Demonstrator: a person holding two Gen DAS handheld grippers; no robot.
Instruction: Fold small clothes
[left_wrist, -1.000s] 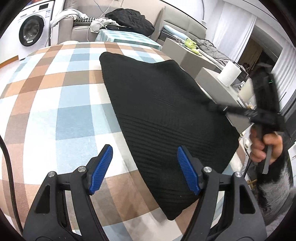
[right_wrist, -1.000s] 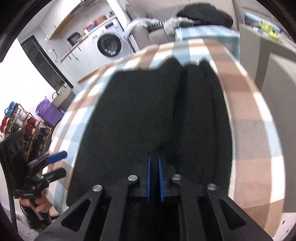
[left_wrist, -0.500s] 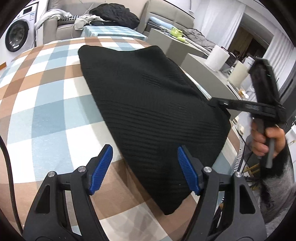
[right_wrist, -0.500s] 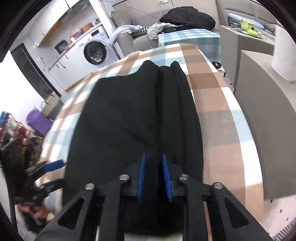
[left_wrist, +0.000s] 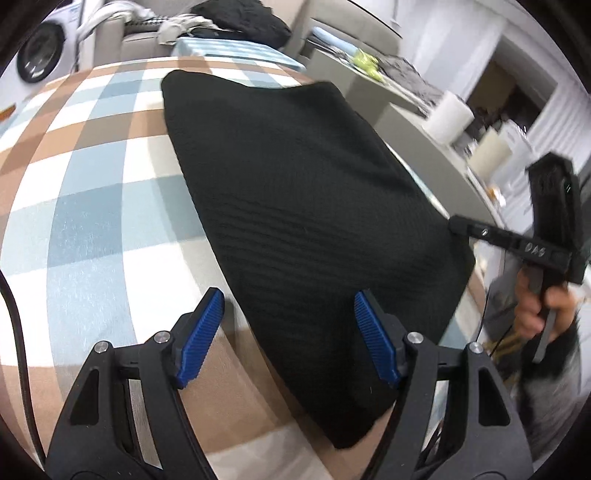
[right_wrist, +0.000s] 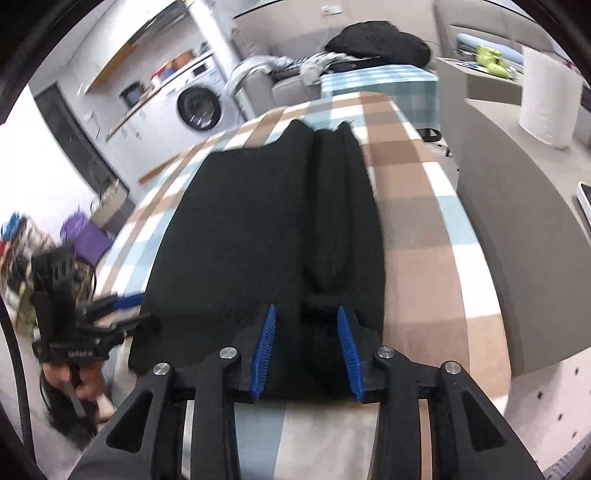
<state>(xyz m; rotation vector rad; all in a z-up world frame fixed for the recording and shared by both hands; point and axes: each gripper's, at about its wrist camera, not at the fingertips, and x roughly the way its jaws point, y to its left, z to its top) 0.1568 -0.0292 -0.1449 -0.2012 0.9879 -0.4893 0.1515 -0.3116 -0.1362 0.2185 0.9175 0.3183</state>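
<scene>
A black knit garment (left_wrist: 295, 206) lies flat on the checked tablecloth (left_wrist: 92, 206), folded lengthwise with a rolled fold along one side (right_wrist: 336, 206). My left gripper (left_wrist: 291, 339) is open and empty, over the garment's near left edge. My right gripper (right_wrist: 304, 343) is open and empty at the garment's near hem, astride the folded ridge. In the left wrist view the right gripper (left_wrist: 465, 225) reaches the cloth's right corner. The left gripper (right_wrist: 125, 310) shows at the left edge of the right wrist view.
A grey counter (right_wrist: 517, 221) with a paper towel roll (right_wrist: 550, 99) stands right of the table. A washing machine (right_wrist: 199, 107) and a sofa with clothes (right_wrist: 376, 44) are at the back. A cluttered rack (right_wrist: 22, 240) is on the left.
My right gripper was shut on the garment's hem and has opened, letting it go and pulling back a little. My left gripper stayed open and moved closer over the cloth's edge.
</scene>
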